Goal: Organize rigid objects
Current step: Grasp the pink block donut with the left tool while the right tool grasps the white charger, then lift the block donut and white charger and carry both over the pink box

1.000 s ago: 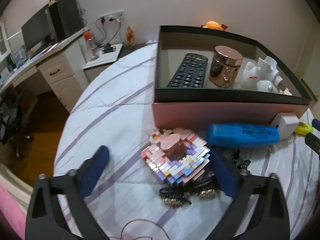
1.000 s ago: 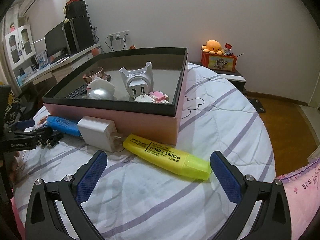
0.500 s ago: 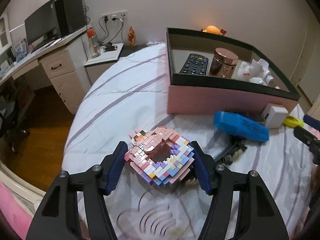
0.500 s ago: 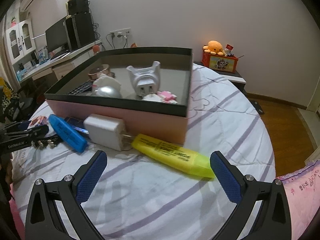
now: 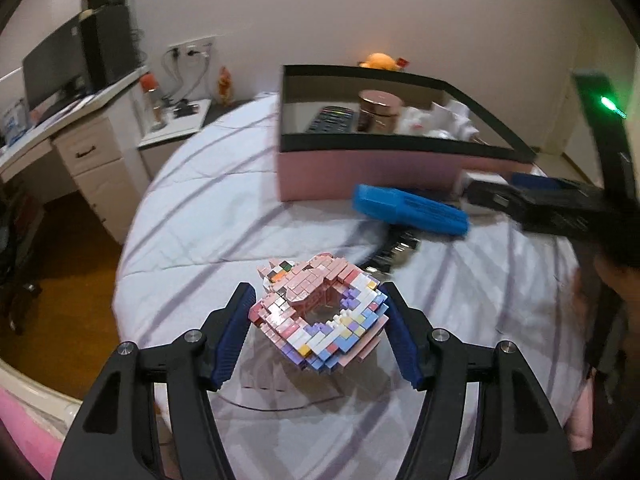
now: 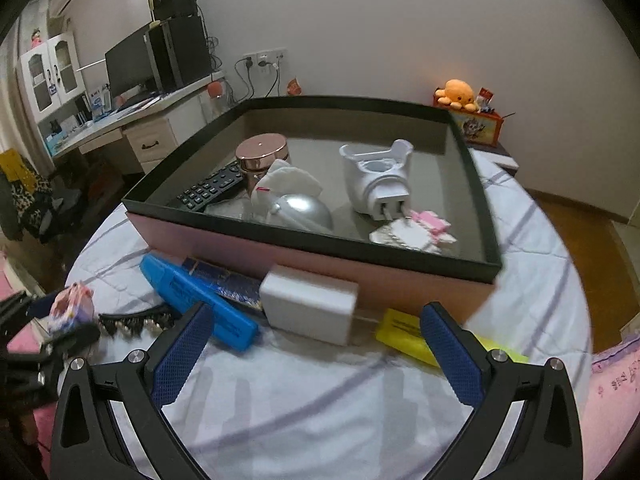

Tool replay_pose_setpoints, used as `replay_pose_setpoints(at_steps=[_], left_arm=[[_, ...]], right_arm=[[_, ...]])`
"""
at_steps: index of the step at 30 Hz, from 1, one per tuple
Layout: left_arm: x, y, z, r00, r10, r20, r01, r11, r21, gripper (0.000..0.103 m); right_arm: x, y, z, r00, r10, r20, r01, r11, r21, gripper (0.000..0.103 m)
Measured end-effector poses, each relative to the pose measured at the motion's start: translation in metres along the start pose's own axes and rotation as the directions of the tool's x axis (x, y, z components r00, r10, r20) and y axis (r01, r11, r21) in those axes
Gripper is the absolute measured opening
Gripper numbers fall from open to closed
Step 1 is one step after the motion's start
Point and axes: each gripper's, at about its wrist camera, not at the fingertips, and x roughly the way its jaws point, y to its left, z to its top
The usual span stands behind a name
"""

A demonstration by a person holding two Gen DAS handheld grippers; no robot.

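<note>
1. Left tool (image 5: 318, 326): clamped on the brick model (image 5: 320, 316), one blue pad pressed to each flank. The model appears lifted clear of the bed (image 5: 224, 216), a shadow under it; held by its broad sides, probably so the bricks stay together in transit.

2. Right tool (image 6: 316, 354): jaws wide apart, holding nothing, hovering low over the near edge of the bed. It straddles the charger (image 6: 310, 304), which suggests that is its next pick.

3. Charger: white block, lying just in front of the box (image 6: 360, 268), prongs pointing right toward the yellow marker (image 6: 404, 332).

4. Yellow marker: flat on the bed, right of the charger, partly hidden behind the right tool's finger.

5. Blue marker (image 6: 200, 300): flat, left of the charger, lying at an angle; a dark blue flat item (image 6: 224, 280) sits between it and the box.

6. Hair clip (image 6: 136, 322): dark, toothed, left of the blue marker, near the left tool.

7. Box: pink walls, black rim, open top, far of all loose items; evidently the collecting place. Already inside: remote (image 6: 212, 190) and copper jar (image 6: 262, 158) at left, white plug holder (image 6: 380, 178) at centre, a small pink brick piece (image 6: 416, 232) near right.

8. Judgement: four or five loose items remain outside the box.
</note>
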Motion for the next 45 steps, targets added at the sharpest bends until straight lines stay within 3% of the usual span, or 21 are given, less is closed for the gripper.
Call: replay_pose_setpoints(at_steps=[1, 7, 9, 11, 26, 35, 45], left_arm=[[0.002, -0.002, 0.0, 1.0, -0.003, -0.004, 0.003, 1.0, 0.005, 0.065], [0.012, -0.017, -0.004, 0.999, -0.029, -0.023, 0.03, 0.999, 0.039, 0.065], [0.013, -0.02, -0.005, 0.999, -0.024, -0.023, 0.025, 0.999, 0.043, 0.065], [0.016, -0.023, -0.006, 0.999, -0.02, -0.028, 0.021, 0.999, 0.048, 0.066], [0.001, -0.036, -0.011, 0.999, -0.046, -0.012, 0.046, 0.998, 0.053, 0.065], [-0.002, -0.078, -0.016, 0.996, -0.078, -0.034, 0.082, 0.988, 0.127, 0.065], [0.01, -0.079, -0.02, 1.0, -0.014, -0.027, 0.016, 0.996, 0.088, 0.065]], right_arm=[[0.004, -0.001, 0.001, 1.0, 0.01, -0.009, -0.01, 1.0, 0.012, 0.092], [0.019, 0.003, -0.002, 0.998, -0.027, -0.051, 0.027, 1.0, 0.003, 0.091], [0.019, 0.001, -0.002, 0.997, -0.054, -0.048, 0.054, 0.999, 0.006, 0.087], [0.017, -0.004, -0.003, 0.996, -0.08, -0.047, 0.08, 0.997, 0.008, 0.067], [-0.019, -0.019, -0.027, 0.997, -0.016, -0.077, 0.013, 0.999, -0.048, 0.067], [-0.038, -0.018, -0.051, 0.985, 0.096, -0.141, -0.108, 0.991, -0.081, 0.067], [-0.033, -0.013, -0.059, 0.997, 0.068, -0.045, -0.069, 0.997, -0.03, 0.068]])
